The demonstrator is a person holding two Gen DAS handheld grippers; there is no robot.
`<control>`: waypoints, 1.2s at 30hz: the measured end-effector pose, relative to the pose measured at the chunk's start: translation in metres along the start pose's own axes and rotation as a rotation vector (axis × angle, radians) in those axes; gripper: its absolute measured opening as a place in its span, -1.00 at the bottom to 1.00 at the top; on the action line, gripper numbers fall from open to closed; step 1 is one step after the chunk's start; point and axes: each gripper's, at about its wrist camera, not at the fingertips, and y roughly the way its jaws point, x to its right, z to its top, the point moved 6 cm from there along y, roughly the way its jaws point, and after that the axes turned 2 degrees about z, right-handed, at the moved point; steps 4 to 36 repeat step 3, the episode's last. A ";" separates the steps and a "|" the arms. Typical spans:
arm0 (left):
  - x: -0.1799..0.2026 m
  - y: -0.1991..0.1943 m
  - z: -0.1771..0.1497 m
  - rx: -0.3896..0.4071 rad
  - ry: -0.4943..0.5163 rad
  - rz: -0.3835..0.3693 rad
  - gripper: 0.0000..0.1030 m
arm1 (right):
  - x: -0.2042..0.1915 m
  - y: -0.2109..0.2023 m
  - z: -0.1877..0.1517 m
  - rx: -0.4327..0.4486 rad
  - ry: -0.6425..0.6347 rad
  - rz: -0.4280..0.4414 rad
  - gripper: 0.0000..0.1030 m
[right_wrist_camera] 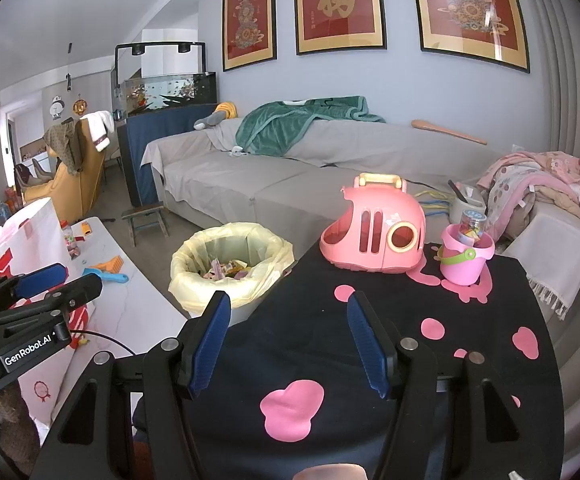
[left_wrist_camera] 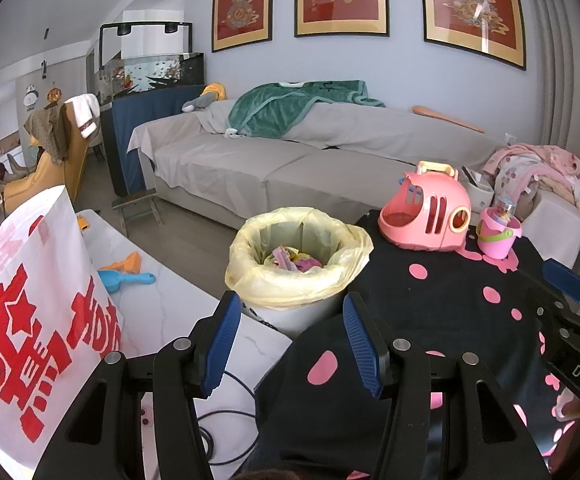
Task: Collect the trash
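1. A white paper bag with red lettering is seen standing at the far left on the white marbled bench, beside blue and orange toy scoops.
2. The left gripper is held level over the bench edge, its jaws spread wide with nothing between them.
3. A trash bin, lined with a yellow bag, is placed on the floor between the bench and a black cloth with pink spots; paper scraps are seen lying inside.
4. The right gripper is held above the black cloth, its jaws likewise wide apart and empty.
5. A pink toy carrier and a pink toy bucket are set at the cloth's far edge, before a grey sofa.
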 end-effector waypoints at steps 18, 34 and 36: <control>0.007 0.004 0.001 -0.005 0.005 0.002 0.06 | 0.000 0.000 0.000 0.000 0.001 0.000 0.13; 0.007 0.004 0.001 -0.005 0.005 0.002 0.06 | 0.000 0.000 0.000 0.000 0.001 0.000 0.13; 0.007 0.004 0.001 -0.005 0.005 0.002 0.06 | 0.000 0.000 0.000 0.000 0.001 0.000 0.13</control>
